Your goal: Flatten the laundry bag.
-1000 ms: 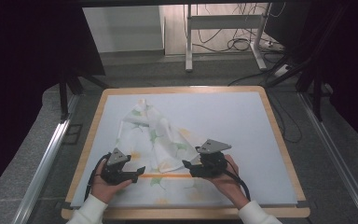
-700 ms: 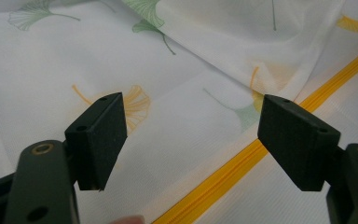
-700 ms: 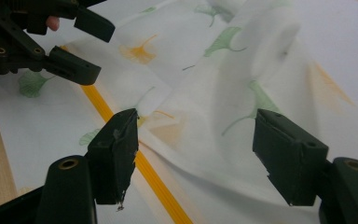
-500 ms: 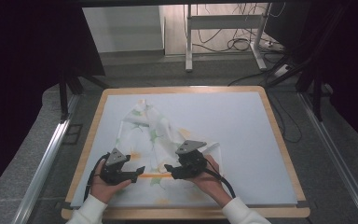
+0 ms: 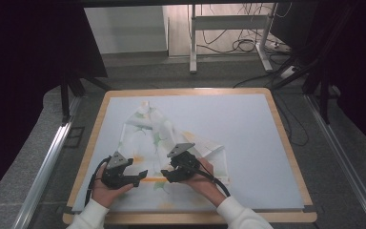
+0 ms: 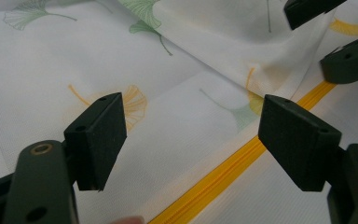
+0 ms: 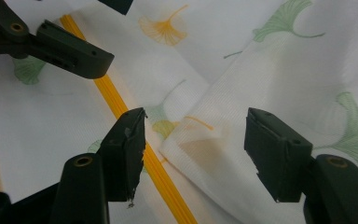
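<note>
I count one cloth (image 5: 171,143) with one yellow zipper (image 6: 223,172), lying left of centre on the table (image 5: 257,124). My left gripper (image 5: 140,176) gapes wide over the zipper; my right gripper (image 5: 164,175), jaws just narrowing, straddles a folded edge without pinching. The right side is open.

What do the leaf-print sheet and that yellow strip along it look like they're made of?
The leaf-print sheet looks like thin woven fabric, matte: fine grid weave, soft folds. It is slightly sheer, since prints show faintly through. The yellow strip looks like a zipper tape, ribbed lengthwise and probably plastic or nylon; teeth are too fine to confirm.
</note>
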